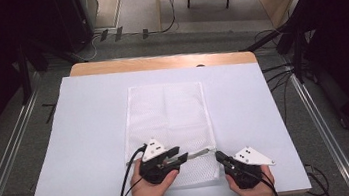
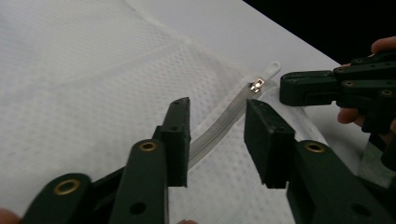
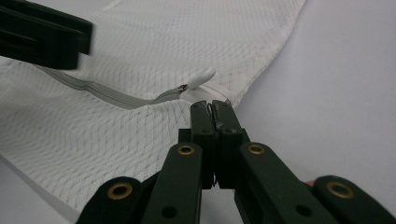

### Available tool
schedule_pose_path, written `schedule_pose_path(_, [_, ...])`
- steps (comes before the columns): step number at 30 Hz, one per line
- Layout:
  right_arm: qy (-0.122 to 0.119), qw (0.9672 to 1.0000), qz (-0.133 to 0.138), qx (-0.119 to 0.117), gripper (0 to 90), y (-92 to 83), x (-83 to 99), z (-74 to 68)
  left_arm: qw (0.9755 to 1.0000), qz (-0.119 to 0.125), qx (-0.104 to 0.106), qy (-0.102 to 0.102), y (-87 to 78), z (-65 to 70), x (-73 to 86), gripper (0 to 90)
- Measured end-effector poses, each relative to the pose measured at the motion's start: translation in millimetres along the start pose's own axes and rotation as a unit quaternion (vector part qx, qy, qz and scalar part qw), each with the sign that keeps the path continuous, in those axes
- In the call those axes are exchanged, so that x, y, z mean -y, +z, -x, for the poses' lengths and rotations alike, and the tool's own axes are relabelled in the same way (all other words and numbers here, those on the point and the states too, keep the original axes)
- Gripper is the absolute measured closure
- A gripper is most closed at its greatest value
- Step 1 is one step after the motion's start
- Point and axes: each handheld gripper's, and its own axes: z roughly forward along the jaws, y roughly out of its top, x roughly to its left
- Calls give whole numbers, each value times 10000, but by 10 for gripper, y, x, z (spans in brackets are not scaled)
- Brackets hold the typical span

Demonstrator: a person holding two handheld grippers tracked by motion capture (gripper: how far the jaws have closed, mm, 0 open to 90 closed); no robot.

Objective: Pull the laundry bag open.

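Note:
A white mesh bag (image 1: 167,114) lies flat on the white-covered table (image 1: 92,138), with its grey zipper (image 2: 224,121) running along the near end. My left gripper (image 1: 182,153) hovers over that end. Its jaws (image 2: 217,103) stand apart on either side of the zipper line and do not press on it. My right gripper (image 1: 218,155) is at the bag's near right corner. In the right gripper view it (image 3: 212,103) is shut on the bag's edge just below the white zipper pull (image 3: 201,76). The left gripper view shows that pull (image 2: 272,70) just beyond the right gripper (image 2: 286,86).
The table's wooden far edge (image 1: 158,62) shows past the white cover. Metal rails (image 1: 4,164) run along the floor on both sides, with cables (image 1: 280,72) at the right and a dark stand (image 1: 25,71) at the back left.

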Motion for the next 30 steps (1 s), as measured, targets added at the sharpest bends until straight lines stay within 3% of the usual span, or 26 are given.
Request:
schedule_pose_path(2, [-8, 10000, 20, -42, 900, -10, -9, -16, 9998, -124, 134, -13, 133, 53, -42, 677])
schedule_pose_path(3, [-12, 10000, 35, -63, 900, -10, -13, -21, 9992, -224, 308, -97, 246, 88, -83, 687])
schedule_pose_path(7, [-56, 9999, 59, -105, 900, -16, -21, -35, 9981, -296, 485, -222, 397, 143, -166, 657])
schedule_pose_path(12, [-77, 9999, 70, -116, 900, -27, -34, -39, 9976, -211, 572, -339, 445, 200, -261, 592])
schedule_pose_path(16, [-94, 9998, 54, -161, 900, -21, -32, -49, 9975, -178, 473, -491, 501, 261, -362, 481])
schedule_pose_path(17, [-121, 9997, 60, -194, 900, -24, -34, -63, 9976, -248, 355, -541, 557, 281, -388, 487])
schedule_pose_path(23, [-229, 9995, 81, -192, 900, -36, -40, -93, 9967, -448, 353, -580, 594, 278, -392, 656])
schedule_pose_path(26, [-246, 9995, 74, -176, 900, -37, -40, -90, 9955, -386, 489, -713, 525, 208, -389, 709])
schedule_pose_path(27, [-233, 9996, 74, -170, 900, -35, -39, -87, 9946, -346, 622, -749, 486, 165, -381, 775])
schedule_pose_path(30, [-226, 9996, 80, -166, 900, -36, -41, -87, 9935, -355, 703, -826, 460, 122, -350, 807])
